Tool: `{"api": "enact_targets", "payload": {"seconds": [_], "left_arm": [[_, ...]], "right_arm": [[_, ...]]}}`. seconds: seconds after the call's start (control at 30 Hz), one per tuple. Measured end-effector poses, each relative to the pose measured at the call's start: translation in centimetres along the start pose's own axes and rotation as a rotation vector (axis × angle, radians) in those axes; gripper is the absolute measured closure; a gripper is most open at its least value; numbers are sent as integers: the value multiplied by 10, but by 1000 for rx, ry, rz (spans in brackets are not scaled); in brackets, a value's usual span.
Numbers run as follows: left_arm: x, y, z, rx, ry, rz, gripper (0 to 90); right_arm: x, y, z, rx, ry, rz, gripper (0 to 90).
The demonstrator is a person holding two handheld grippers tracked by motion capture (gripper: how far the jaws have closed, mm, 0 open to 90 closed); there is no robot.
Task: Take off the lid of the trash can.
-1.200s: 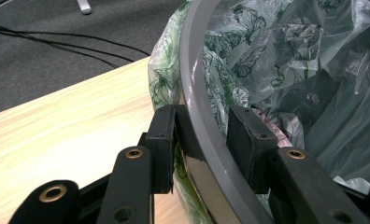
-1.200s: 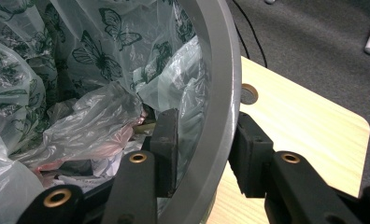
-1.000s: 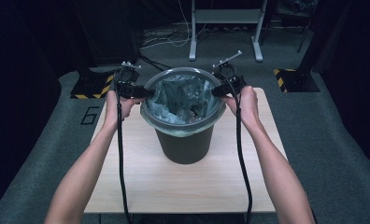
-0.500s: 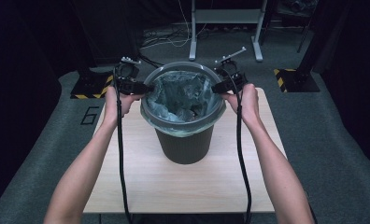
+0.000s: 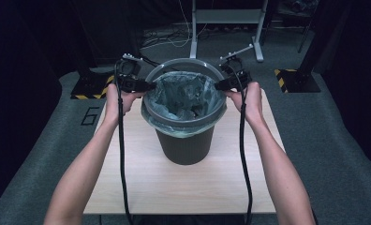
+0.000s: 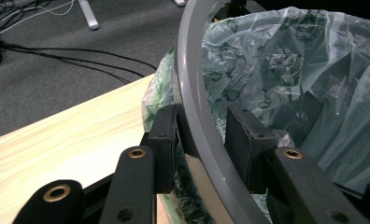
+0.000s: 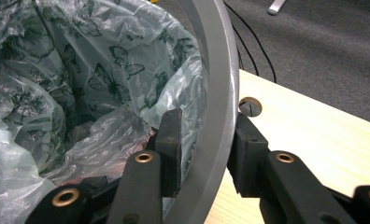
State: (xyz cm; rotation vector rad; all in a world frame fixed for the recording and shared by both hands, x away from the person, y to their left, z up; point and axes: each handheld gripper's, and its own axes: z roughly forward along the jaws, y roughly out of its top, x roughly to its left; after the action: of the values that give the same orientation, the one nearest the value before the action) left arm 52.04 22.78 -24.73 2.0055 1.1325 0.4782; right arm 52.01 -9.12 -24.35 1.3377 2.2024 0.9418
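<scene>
A dark bin (image 5: 186, 145) stands mid-table, lined with a pale green butterfly-print bag (image 5: 183, 96). A grey plastic ring (image 5: 183, 123) runs around its rim over the bag. My left gripper (image 5: 148, 86) is shut on the ring's left side, and the ring (image 6: 192, 70) passes between its pads (image 6: 167, 140). My right gripper (image 5: 218, 86) is shut on the ring's right side. One pad (image 7: 171, 140) lies inside against the bag (image 7: 103, 70), the other outside the ring (image 7: 218, 70). Its jaws have just been closing a little on the ring.
The light wooden table (image 5: 174, 187) has a cable hole (image 7: 250, 106) near the right gripper. Behind it on the grey floor stand a metal frame's legs (image 5: 226, 18), loose cables and two striped bases (image 5: 291, 79).
The ring's far edge sits slightly higher than before, held by both grippers. The hands and the bin have hardly moved.
</scene>
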Motion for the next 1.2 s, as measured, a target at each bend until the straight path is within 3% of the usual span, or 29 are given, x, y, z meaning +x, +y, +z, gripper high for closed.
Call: {"api": "enact_targets", "payload": {"seconds": [0.23, 0.33, 0.5, 0.6, 0.7, 0.8, 1.03, 1.2], "left_arm": [[-5, 1, 4, -8, -8, 1, 629], [-6, 1, 6, -7, -24, -11, 582], [-5, -2, 4, -21, -12, -24, 353], [-1, -3, 1, -35, -27, -31, 221], [2, -6, -4, -66, -71, -49, 117], [0, -7, -7, -82, -71, -43, 30], [3, -7, -18, -134, -99, -61, 2], [7, -15, -23, -150, -108, -64, 1]], "right_arm": [[-8, -1, -2, -23, -2, 38, 708], [-15, -3, -2, -34, 11, 70, 718], [-22, -6, -2, -39, 33, 94, 730], [-24, -7, -3, -39, 35, 97, 734], [-24, -7, -2, -41, 41, 96, 749], [-22, -6, -2, -37, 39, 94, 761], [-18, -4, 1, -17, 31, 70, 781], [-23, -6, 0, -22, 46, 85, 782]]}}
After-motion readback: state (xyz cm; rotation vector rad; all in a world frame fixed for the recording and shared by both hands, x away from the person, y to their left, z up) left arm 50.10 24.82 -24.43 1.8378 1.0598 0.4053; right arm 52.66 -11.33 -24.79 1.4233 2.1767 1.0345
